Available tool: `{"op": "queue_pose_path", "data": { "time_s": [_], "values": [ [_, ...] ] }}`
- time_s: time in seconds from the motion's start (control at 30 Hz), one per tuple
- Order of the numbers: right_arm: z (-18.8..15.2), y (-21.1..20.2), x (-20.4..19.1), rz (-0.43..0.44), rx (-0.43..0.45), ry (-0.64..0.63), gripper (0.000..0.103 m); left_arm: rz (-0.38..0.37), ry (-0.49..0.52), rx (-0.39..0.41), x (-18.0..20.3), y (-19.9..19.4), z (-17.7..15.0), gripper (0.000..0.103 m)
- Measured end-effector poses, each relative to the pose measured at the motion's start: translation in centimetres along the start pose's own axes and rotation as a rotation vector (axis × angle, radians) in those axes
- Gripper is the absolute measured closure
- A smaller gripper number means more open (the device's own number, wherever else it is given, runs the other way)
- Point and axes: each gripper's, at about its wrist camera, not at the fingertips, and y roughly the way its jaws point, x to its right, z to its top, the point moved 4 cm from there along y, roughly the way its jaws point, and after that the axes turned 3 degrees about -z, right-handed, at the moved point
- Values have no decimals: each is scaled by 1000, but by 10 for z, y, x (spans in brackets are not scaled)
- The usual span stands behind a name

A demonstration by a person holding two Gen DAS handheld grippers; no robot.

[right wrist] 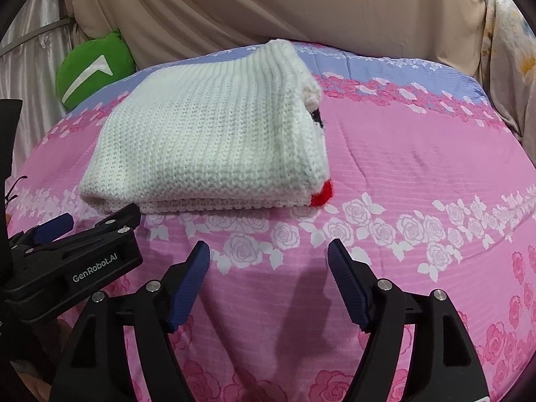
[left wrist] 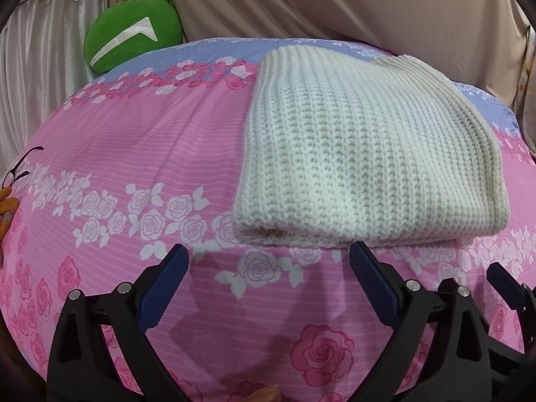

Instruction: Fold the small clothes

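Note:
A folded white knit garment (left wrist: pixel 365 154) lies on the pink rose-print bedsheet (left wrist: pixel 150 154). In the right wrist view the garment (right wrist: pixel 207 144) shows a red patch and a dark patch at its right edge. My left gripper (left wrist: pixel 268 254) is open and empty, just short of the garment's near edge. My right gripper (right wrist: pixel 268 251) is open and empty, a little in front of the garment's near right corner. The left gripper (right wrist: pixel 60 234) also shows at the left of the right wrist view.
A green plush cushion (left wrist: pixel 130 33) sits at the bed's far left against beige curtains (left wrist: pixel 335 0). Glasses (left wrist: pixel 20 164) and an orange item (left wrist: pixel 8 204) lie at the left edge. The blue band of the sheet (right wrist: pixel 402 67) runs along the far side.

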Motion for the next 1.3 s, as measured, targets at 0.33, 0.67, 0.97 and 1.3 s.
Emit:
{"op": "queue_pose_path", "data": {
  "time_s": [0.33, 0.67, 0.97, 1.3],
  "values": [
    [-3, -1, 3, -32, -5, 0, 28, 19, 42, 13, 6, -4, -2, 8],
    [0, -3, 19, -31, 11, 79, 28, 35, 71, 4, 10, -3, -4, 8],
    [0, -1, 17, -33, 2, 74, 28, 73, 115, 0, 17, -2, -4, 9],
    [-1, -2, 15, -44, 7, 71, 28, 90, 115, -16, 18, -1, -5, 8]
  ]
}}
